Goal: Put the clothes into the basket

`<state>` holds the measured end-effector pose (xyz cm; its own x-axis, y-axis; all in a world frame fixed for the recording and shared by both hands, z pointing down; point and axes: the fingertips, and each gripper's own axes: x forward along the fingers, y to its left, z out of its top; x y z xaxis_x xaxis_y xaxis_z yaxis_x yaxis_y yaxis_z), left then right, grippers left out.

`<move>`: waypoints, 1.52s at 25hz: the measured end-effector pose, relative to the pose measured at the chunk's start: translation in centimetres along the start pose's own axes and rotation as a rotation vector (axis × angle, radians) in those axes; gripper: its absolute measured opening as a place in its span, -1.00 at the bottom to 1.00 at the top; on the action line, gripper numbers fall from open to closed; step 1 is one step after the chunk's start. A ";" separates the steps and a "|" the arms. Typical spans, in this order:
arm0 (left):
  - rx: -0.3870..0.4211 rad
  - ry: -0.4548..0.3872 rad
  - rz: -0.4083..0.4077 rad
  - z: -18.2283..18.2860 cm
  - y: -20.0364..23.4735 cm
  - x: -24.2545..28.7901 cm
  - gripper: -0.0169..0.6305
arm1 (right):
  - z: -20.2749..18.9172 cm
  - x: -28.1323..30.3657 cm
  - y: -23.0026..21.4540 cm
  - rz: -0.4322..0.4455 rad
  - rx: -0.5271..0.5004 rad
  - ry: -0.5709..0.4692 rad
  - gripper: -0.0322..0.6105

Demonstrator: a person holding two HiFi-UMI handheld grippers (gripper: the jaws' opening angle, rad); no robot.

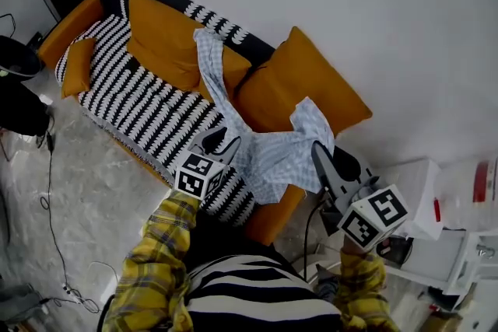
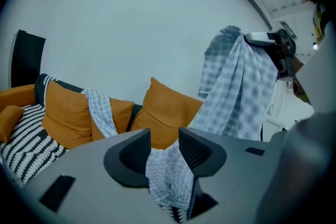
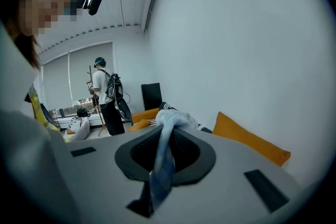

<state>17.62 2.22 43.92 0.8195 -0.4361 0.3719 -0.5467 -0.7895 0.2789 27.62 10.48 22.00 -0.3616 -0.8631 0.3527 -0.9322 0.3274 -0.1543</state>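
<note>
Checked shirt half off the sofa, held by one gripper

The right gripper (image 1: 323, 155) is clenched on a fold of the checked shirt (image 1: 280, 155), which trails toward 11 o'clock over the sofa (image 1: 148, 113). The left gripper (image 1: 222, 142) is released, with cloth lying between its jaws. It would be best to close the left on that cloth before lifting clear. Only the right gripper view shows a bystander (image 3: 105, 94). No view shows the basket.

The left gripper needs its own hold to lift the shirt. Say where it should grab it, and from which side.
Probably the bunched fold of the shirt on the sofa seat, from the front: it sits between the open jaws of the left gripper, while the right gripper holds another part up.
</note>
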 end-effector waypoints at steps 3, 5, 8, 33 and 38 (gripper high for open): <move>-0.025 0.027 0.058 -1.6 2.5 0.6 -0.45 | -0.9 1.3 -0.5 -0.005 0.029 0.021 -0.75; -0.047 0.028 0.102 -2.2 4.4 1.1 -0.45 | -1.4 2.3 -0.8 -0.006 0.042 0.031 -0.75; -0.099 0.025 0.147 -2.6 7.4 2.3 -0.45 | -2.2 4.4 -1.3 -0.004 0.054 0.057 -0.75; -0.204 0.065 0.223 -3.9 23.7 13.5 -0.33 | -12.0 22.8 -4.2 0.073 0.115 0.269 -0.75; -0.189 0.041 0.217 -3.5 24.1 14.0 -0.70 | -13.0 23.3 -3.5 0.095 0.100 0.290 -0.75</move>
<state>15.32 -21.45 58.94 0.6742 -0.5652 0.4754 -0.7341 -0.5834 0.3475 22.26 -5.81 42.75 -0.4507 -0.6801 0.5782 -0.8926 0.3497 -0.2844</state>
